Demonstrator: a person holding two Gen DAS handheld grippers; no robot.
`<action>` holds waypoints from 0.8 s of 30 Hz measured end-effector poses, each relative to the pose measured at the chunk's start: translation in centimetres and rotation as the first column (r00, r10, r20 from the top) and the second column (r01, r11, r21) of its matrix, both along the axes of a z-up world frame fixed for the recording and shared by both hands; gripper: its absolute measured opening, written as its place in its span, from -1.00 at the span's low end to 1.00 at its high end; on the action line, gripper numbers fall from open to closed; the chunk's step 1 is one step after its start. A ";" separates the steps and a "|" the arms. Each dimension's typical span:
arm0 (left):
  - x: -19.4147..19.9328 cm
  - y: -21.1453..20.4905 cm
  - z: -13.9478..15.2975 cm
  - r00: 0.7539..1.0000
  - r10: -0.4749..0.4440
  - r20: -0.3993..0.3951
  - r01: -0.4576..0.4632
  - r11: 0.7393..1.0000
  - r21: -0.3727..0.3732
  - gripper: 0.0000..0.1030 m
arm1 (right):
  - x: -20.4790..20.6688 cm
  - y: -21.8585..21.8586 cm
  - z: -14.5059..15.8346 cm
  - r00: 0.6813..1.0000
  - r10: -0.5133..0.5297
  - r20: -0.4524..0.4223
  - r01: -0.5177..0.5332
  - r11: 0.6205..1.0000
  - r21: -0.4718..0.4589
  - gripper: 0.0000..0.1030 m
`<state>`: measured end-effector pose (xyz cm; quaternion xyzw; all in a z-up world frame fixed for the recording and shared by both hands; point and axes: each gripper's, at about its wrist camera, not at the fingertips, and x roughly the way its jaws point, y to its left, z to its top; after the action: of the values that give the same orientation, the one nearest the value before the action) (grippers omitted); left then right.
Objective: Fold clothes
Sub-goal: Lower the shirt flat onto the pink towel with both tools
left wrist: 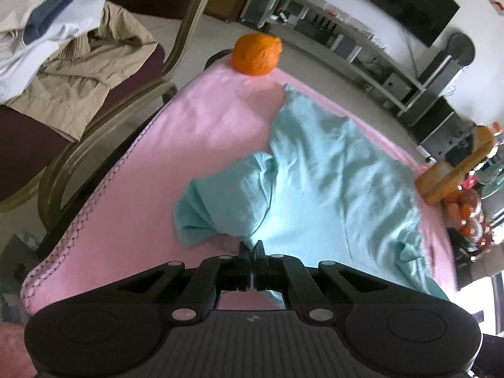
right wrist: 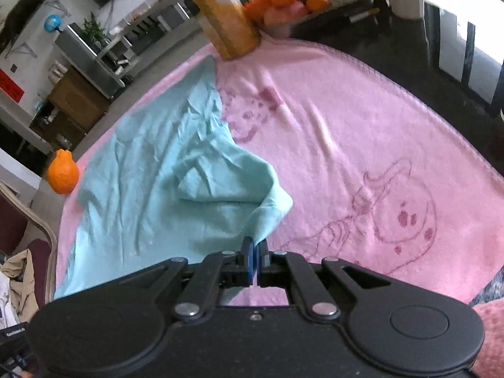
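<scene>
Teal garment pinched at two edges over a pink blanket.

The left gripper and right gripper are each seen clamped tight on a fold of the teal garment, which is spread rumpled across the pink blanket. Farther off, an orange is set at the blanket's corner, and a heap of clothes is piled on a chair.

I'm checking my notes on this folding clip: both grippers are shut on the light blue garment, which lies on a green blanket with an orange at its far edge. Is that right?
Not quite: the blanket is pink, not green, as both wrist views show. The rest holds: the left gripper and right gripper are shut on the light blue garment, and the orange sits at the far edge.
</scene>
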<state>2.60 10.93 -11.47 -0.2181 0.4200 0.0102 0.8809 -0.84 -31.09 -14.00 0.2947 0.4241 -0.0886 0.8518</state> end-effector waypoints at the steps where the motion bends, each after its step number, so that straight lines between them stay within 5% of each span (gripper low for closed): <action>1: -0.4 -0.2 0.2 1.000 -0.006 0.006 0.006 1.000 0.000 -1.00 | -0.2 -0.1 0.5 1.000 0.001 0.008 -0.001 1.000 -0.007 -0.97; 8: -0.1 -1.9 -3.9 0.989 -0.033 -0.147 0.049 0.994 0.101 -0.91 | -0.2 -0.6 -0.6 0.998 -0.010 -0.069 0.004 0.996 -0.087 -0.97; 11: 0.2 -3.2 -5.7 0.974 -0.047 -0.223 0.098 0.970 0.224 -0.85 | 0.5 0.1 -1.9 0.989 0.017 -0.145 -0.039 0.988 -0.151 -0.95; 15: -1.5 -2.5 -3.4 0.984 -0.048 -0.173 0.087 0.971 0.224 -0.75 | -0.6 0.1 -0.7 0.990 0.013 -0.143 -0.040 0.982 -0.183 -0.71; 19: -3.9 -3.3 -1.4 0.984 -0.162 -0.069 0.174 0.959 0.224 -0.44 | -2.6 -0.2 1.4 0.996 0.064 -0.065 -0.073 0.988 -0.139 -0.45; 22: -4.7 -5.1 -2.0 0.948 -0.310 -0.067 0.316 0.938 0.144 -0.30 | -3.4 -0.1 1.5 0.990 0.142 -0.025 -0.142 0.989 -0.027 -0.35; 24: -4.8 -7.3 -2.8 0.920 -0.379 -0.101 0.392 0.898 0.201 -0.30 | -3.1 0.6 0.4 0.975 0.221 -0.020 -0.219 0.973 0.079 -0.34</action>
<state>-2.18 3.62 -14.31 -0.0326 0.4772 -0.1122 0.8710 -3.96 -30.49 -13.64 0.2770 0.4695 0.0183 0.8382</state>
